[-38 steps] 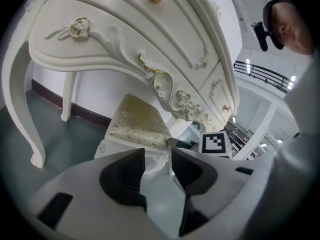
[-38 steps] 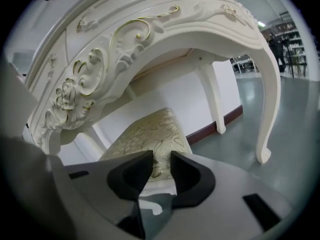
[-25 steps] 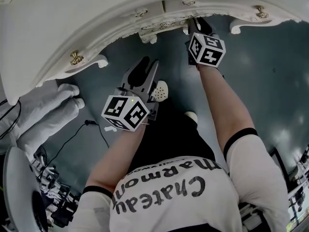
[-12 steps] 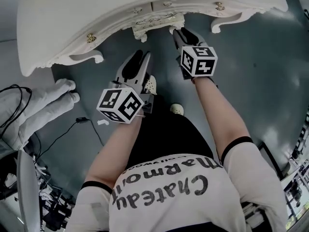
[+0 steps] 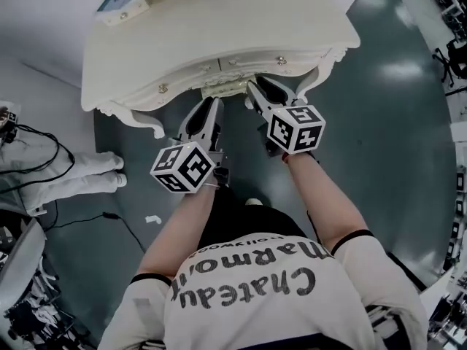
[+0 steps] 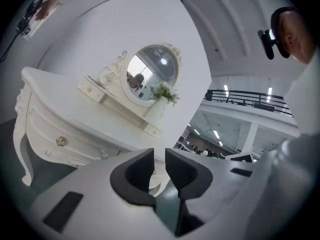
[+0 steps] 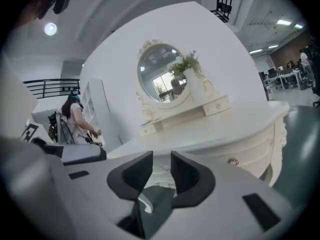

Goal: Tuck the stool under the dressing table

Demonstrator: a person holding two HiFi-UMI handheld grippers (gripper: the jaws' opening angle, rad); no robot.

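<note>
1. Stool location. No view shows the stool. In the head view the dressing table (image 5: 219, 35) fills the upper centre of the frame, and its top hides the space beneath it. The dark floor (image 5: 379, 122) at right and lower left shows no stool. I cannot tell whether it already sits under the table.

2. Left gripper (image 5: 207, 106). It is raised at centre frame, pointing at the table's front edge. In its own view the jaws have just been closing. A narrow gap remains, and nothing lies between the pads.

3. Right gripper (image 5: 263, 90). It is just beside the left, aimed at the same edge. Its jaws stand slightly apart, with only table front and floor visible through the gap.

4. Surroundings. The left gripper view shows an oval mirror (image 6: 152, 74) and a vase of greenery (image 6: 161, 96) on the tabletop.

5. Handling estimate. I expect a rigid frame, light enough to slide on this smooth floor, possibly with a soft seat. I would grip the seat rim on two opposite sides, low and level. I would avoid pushing one leg, which could tip or skew it against the carved table legs.
</note>
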